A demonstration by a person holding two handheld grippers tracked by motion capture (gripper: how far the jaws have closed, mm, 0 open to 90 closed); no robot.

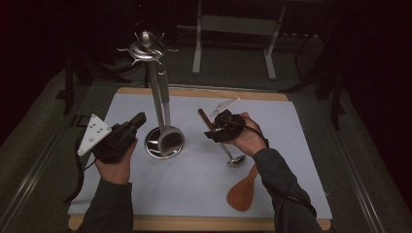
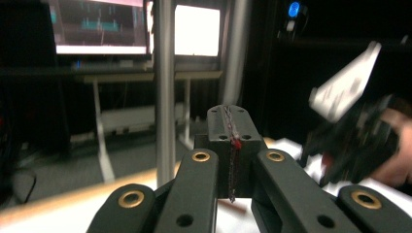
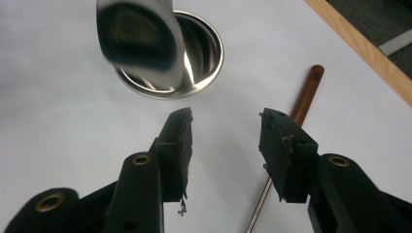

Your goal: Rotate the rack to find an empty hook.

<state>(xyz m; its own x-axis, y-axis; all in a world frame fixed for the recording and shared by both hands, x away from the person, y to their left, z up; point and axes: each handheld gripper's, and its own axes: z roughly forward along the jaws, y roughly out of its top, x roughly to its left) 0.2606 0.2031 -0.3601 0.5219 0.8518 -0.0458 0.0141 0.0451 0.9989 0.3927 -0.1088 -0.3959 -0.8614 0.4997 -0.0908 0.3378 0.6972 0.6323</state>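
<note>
A steel utensil stand [image 1: 156, 92] rises from a round base [image 1: 151, 148] on the white mat, with hooks at its top. A steel utensil hangs on it, its head [image 1: 169, 138] low over the base. My left gripper [image 1: 141, 118] is shut and empty, just left of the pole [image 2: 164, 87]; its fingers [image 2: 232, 145] are pressed together. My right gripper [image 1: 212, 133] hovers open above a small ladle [image 1: 236, 159] with a brown handle [image 3: 307, 94]. Its fingertips [image 3: 226, 141] hold nothing, and the ladle's thin shaft [image 3: 260, 206] runs under the right jaw.
A wooden spatula [image 1: 243, 191] lies near the mat's front right. The mat [image 1: 291, 145] rests on a wooden board [image 1: 204, 223]. The steel base [image 3: 201, 53] and the hanging utensil's head [image 3: 138, 43] lie ahead of the right gripper. Lit screens [image 2: 102, 24] stand beyond the table.
</note>
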